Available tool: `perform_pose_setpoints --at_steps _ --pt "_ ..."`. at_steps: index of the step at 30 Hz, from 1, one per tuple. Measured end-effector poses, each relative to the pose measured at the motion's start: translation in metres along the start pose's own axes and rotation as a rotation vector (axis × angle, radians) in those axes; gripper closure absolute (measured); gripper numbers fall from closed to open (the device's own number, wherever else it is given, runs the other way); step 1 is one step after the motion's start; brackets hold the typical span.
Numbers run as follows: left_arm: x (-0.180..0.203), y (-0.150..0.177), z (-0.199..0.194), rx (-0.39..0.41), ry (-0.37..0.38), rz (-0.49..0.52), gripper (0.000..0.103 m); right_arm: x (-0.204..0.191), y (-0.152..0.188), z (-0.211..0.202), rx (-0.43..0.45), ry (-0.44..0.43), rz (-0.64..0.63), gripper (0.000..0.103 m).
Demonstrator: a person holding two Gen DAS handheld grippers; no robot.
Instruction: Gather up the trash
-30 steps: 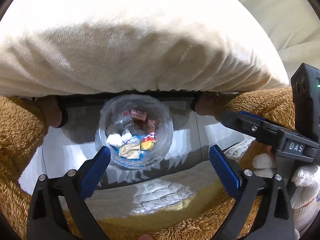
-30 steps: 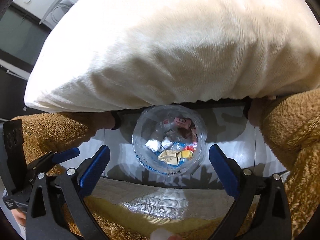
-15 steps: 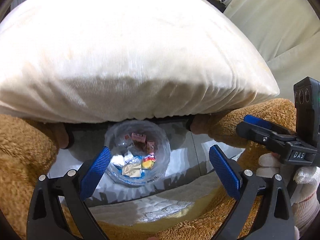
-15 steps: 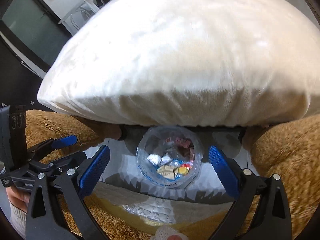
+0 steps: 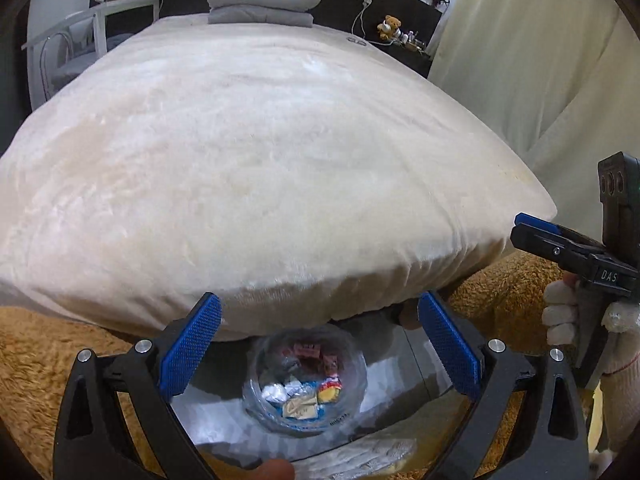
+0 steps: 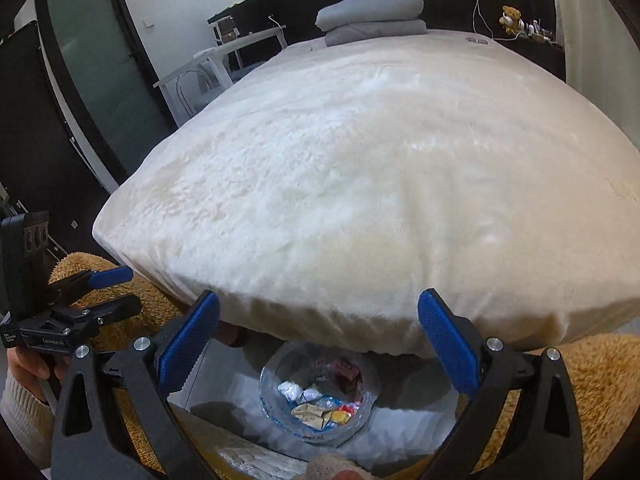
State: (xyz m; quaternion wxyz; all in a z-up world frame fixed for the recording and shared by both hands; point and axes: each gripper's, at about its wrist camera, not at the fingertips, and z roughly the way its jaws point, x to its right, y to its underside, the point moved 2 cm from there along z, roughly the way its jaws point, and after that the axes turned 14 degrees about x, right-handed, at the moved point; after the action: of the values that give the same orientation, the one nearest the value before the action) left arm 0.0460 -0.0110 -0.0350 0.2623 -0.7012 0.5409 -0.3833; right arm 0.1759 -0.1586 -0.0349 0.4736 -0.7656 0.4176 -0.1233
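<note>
two fisheye views look forward along two hand-held grippers toward the foot of a bed. the left hand-held gripper (image 5: 318, 354) has its blue-padded jaws spread wide apart, holding nothing. the right hand-held gripper (image 6: 318, 350) is spread just as wide and also holds nothing. each appears at the edge of the other's view, gripped by a hand in a white knit glove (image 5: 560, 316).

a large cream plush blanket (image 5: 260, 168) covers the bed and fills most of both views. its rounded front edge overhangs just above the jaws' tips. below that edge, in the gap between the jaws, stands a clear plastic trash bag (image 5: 306, 388), its round mouth open upward. inside lie collected wrappers (image 5: 300, 394): white crumpled pieces, a tan packet, a yellow and red one, and pink ones toward the far side. the bag sits on pale grey floor (image 5: 216, 412), with open floor on both sides of it.

shaggy brown fleece (image 5: 36, 356) borders the floor gap on the left and right, narrowing the room around the bag. a dark strip of bed frame shows right under the blanket's edge.

far back, folded grey bedding (image 5: 262, 4) rests at the head of the bed. a small teddy bear (image 6: 511, 18) sits on a dark shelf to the right, and a white chair (image 6: 212, 68) stands at the left.
</note>
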Motion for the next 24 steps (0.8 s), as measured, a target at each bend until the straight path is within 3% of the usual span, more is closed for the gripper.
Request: perform_pose_setpoints --at_steps 10,24 --pt "0.002 -0.027 -0.012 0.109 0.029 0.086 0.007 0.021 -0.028 -0.014 0.131 0.029 -0.022 0.005" --pt "0.003 -0.054 -0.021 0.273 0.025 0.202 0.006 0.017 -0.049 -0.023 0.288 0.022 -0.154 0.005"
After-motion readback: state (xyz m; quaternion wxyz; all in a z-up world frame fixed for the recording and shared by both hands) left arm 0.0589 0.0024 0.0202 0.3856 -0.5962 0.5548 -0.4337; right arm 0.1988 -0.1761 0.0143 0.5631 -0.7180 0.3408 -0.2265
